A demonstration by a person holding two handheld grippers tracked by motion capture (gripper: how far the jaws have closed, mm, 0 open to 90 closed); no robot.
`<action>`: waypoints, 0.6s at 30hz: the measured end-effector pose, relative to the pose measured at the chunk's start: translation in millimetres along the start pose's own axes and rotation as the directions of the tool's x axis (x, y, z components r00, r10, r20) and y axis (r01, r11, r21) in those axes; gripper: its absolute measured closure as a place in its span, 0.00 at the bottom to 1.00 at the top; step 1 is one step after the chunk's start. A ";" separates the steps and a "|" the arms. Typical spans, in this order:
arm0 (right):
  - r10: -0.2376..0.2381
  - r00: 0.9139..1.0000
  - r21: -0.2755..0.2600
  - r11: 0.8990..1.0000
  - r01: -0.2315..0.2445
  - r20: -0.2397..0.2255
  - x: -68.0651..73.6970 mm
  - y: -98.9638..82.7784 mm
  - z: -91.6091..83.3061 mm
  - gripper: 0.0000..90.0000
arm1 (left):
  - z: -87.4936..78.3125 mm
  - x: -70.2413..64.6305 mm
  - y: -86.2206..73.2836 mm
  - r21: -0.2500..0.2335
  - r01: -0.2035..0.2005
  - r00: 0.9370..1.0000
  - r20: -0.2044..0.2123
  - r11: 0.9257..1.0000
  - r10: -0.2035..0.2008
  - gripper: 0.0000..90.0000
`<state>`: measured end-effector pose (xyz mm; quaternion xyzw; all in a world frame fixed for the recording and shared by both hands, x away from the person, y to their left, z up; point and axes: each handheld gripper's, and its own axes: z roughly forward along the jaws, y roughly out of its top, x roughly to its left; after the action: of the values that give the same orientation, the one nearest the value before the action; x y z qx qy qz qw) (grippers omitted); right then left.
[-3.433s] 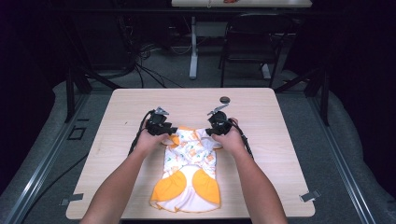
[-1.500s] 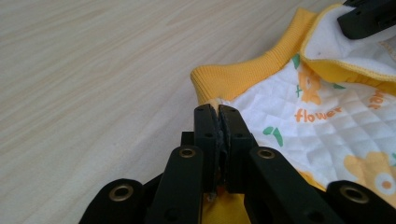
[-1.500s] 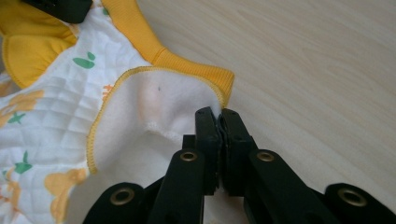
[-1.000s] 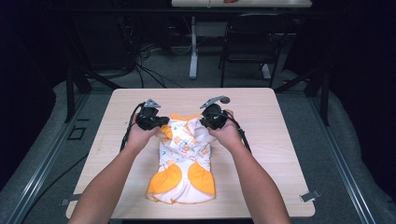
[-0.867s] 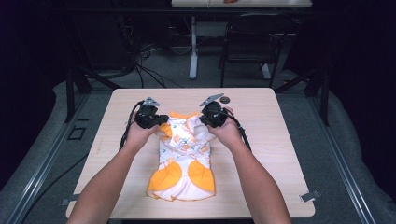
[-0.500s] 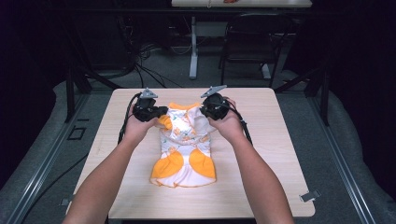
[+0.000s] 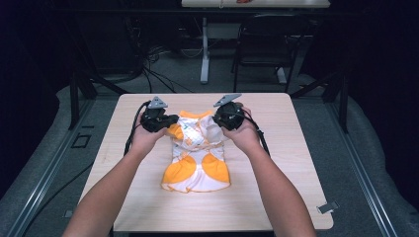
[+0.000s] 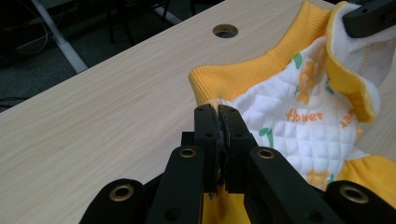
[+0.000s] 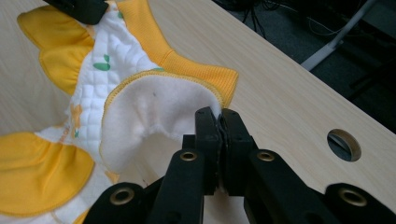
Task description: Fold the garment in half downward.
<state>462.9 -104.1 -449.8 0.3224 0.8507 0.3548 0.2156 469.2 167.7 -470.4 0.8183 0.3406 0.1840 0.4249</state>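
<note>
A small quilted white and orange garment point(image 7: 197, 148) with a flower print lies along the middle of the wooden table point(image 7: 276, 197), its ribbed orange collar at the far end. My left gripper point(image 7: 168, 121) is shut on the garment's left shoulder point(image 8: 243, 121), the cloth pinched between its jaws. My right gripper point(image 7: 217, 121) is shut on the right shoulder, where the white fleecy lining point(image 9: 159, 112) folds outward. Both shoulders are lifted a little off the table; the orange skirt end point(image 7: 195, 173) rests flat. In the left gripper view, the other gripper's jaw tip point(image 8: 369, 16) shows at top right.
A round cable hole point(image 9: 344, 144) sits in the tabletop beyond the collar, also seen as the hole point(image 8: 225, 31) in the left gripper view. Table legs, a chair and cables point(image 7: 158, 74) stand on the dark floor behind. A clip point(image 7: 327, 207) sits at the near right edge.
Both grippers have drawn the garment away from the person toward the far edge and raised its shoulders slightly; the skirt end slid along the table after them. Both grips stayed shut.
</note>
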 end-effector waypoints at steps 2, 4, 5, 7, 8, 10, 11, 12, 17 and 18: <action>0.001 1.000 -0.001 1.000 -0.001 0.000 1.1 -0.9 -0.3 0.97 | -0.4 -0.6 -1.4 -0.001 -0.005 1.000 0.001 1.000 0.005 0.97; -0.006 1.000 -0.003 1.000 0.006 -0.010 3.6 -4.2 -1.0 0.97 | -2.2 -1.3 -6.0 -0.003 -0.004 1.000 0.008 1.000 0.004 0.97; -0.006 1.000 -0.002 1.000 0.006 -0.015 4.7 -5.5 -1.3 0.97 | -3.0 -1.4 -7.3 -0.001 -0.006 1.000 0.009 1.000 0.006 0.97; -0.005 1.000 -0.008 1.000 0.005 -0.022 6.6 -8.3 -1.3 0.97 | -4.4 -1.7 -9.6 -0.002 -0.007 1.000 0.013 1.000 0.007 0.97; -0.008 1.000 -0.008 1.000 0.008 -0.025 7.7 -9.7 -1.0 0.97 | -5.1 -2.1 -11.0 -0.002 -0.006 1.000 0.016 1.000 0.006 0.97; -0.016 0.999 -0.001 1.000 0.016 -0.029 10.2 -11.8 -1.1 0.97 | -5.7 -3.6 -13.7 0.000 -0.009 1.000 0.018 1.000 0.009 0.97; -0.016 0.999 -0.001 1.000 0.016 -0.029 10.2 -11.8 -1.1 0.97 | -5.7 -3.6 -13.7 0.000 -0.009 1.000 0.018 1.000 0.009 0.97; -0.021 0.999 -0.003 1.000 0.021 -0.035 11.8 -13.6 -1.3 0.97 | -6.4 -4.5 -16.1 0.003 -0.010 1.000 0.025 1.000 0.010 0.97; -0.028 0.999 -0.003 1.000 0.027 -0.042 14.5 -17.4 -2.6 0.97 | -7.7 -7.0 -19.2 0.007 -0.017 0.999 0.038 1.000 0.017 0.97; -0.034 0.998 0.003 0.999 0.034 -0.047 16.2 -19.8 -3.4 0.97 | -8.0 -8.0 -19.7 0.010 -0.019 0.999 0.040 1.000 0.018 0.97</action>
<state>441.7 -105.0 -464.5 0.2999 0.8616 0.3570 0.2008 451.0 174.6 -482.0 0.8271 0.3255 0.1698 0.4255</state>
